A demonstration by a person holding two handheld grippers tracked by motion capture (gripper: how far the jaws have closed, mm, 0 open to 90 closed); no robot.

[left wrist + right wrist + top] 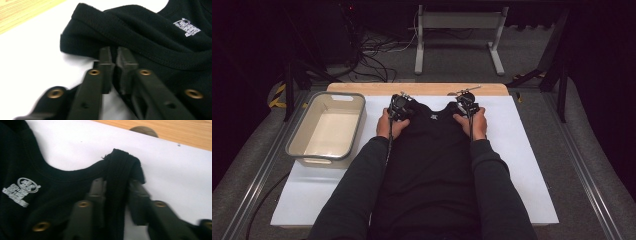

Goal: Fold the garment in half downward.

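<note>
A black sleeveless top (432, 150) lies flat on a white sheet (522, 150), neck away from the person, with a small white logo (187, 27) inside the neckline. My left gripper (400, 107) is at the top's left shoulder strap; its jaws (115, 53) stand almost together, pinching the strap's edge (85, 42). My right gripper (467, 104) is at the other strap (120, 162), which runs bunched between its jaws (116, 182), gripped from both sides. A hand holds each gripper, and dark sleeves lie over the top's sides.
A grey plastic bin (299, 135), nothing in it, stands at the sheet's left edge. A strip of wooden tabletop (422, 88) shows beyond the sheet. Farther off on the floor are a metal stand (457, 30) and loose cables (372, 55).
</note>
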